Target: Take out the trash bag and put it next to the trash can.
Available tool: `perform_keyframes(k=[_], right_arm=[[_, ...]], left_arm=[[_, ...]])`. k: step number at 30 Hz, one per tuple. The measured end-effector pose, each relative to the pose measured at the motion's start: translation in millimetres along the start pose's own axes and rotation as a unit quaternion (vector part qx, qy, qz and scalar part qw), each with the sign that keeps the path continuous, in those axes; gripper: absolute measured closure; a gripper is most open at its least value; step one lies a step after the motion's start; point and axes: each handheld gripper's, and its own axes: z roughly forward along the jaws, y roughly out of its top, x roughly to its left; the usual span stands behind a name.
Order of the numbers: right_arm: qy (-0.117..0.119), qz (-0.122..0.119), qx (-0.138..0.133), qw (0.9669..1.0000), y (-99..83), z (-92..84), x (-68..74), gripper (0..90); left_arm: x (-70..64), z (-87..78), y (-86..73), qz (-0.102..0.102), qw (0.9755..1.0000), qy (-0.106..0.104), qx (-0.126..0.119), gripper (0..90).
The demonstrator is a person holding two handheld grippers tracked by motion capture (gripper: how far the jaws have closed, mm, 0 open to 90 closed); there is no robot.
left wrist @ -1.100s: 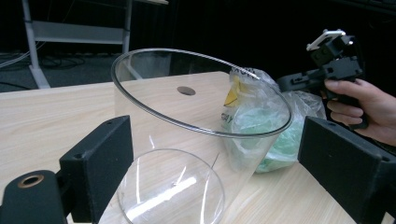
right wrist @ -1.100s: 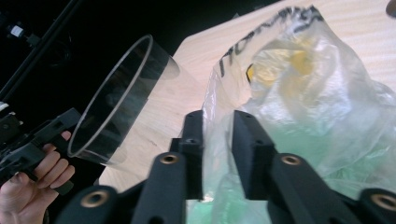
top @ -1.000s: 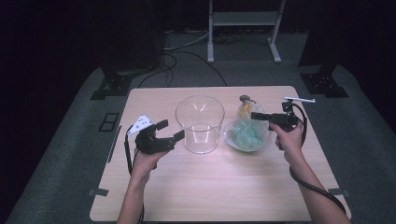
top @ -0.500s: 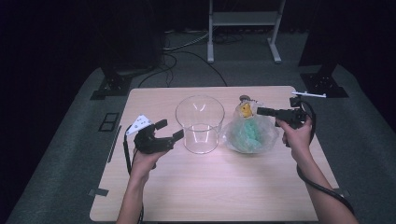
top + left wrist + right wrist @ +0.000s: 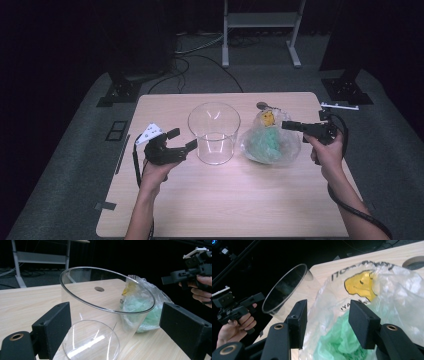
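Pretty early days here, I'd say. The clear plastic bag (image 5: 270,142) with the green stuff inside sits on the table (image 5: 225,210), just right of the big glass cylinder (image 5: 214,132) and about touching it. Nothing's in the cylinder yet, so if the green stuff is meant to go in there, that whole bit is left.

The right gripper (image 5: 292,125) hovers at the bag's top, and its jaws have just been opening. In the right gripper view they stand apart with the bag behind them, nothing pinched. The left gripper (image 5: 182,141) waits wide open beside the cylinder, its 2 jaws not touching the glass.
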Motion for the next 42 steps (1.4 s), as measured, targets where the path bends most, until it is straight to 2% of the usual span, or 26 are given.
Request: perform_keyframes(k=[15,25,33,42], right_arm=[[0.003,0.023,-0.003,0.9997,-33.2,-21.0,-21.0,46.7],[0.001,0.023,-0.004,0.9997,-52.9,-29.0,-28.0,45.4],[0.005,0.031,-0.008,0.9995,-64.1,-34.7,-30.6,45.0],[0.009,0.025,-0.01,0.9996,-71.6,-40.7,-27.3,44.7]], left_arm=[[-0.5,1.2,-1.1,-0.001,1.0,0.0,0.002,9.3],[-0.8,1.2,-1.0,0.0,1.0,-0.002,0.003,9.3],[-0.4,1.4,-1.5,-0.003,1.0,-0.002,0.003,9.3],[-0.6,1.3,-1.7,-0.003,1.0,-0.002,0.004,9.3]])
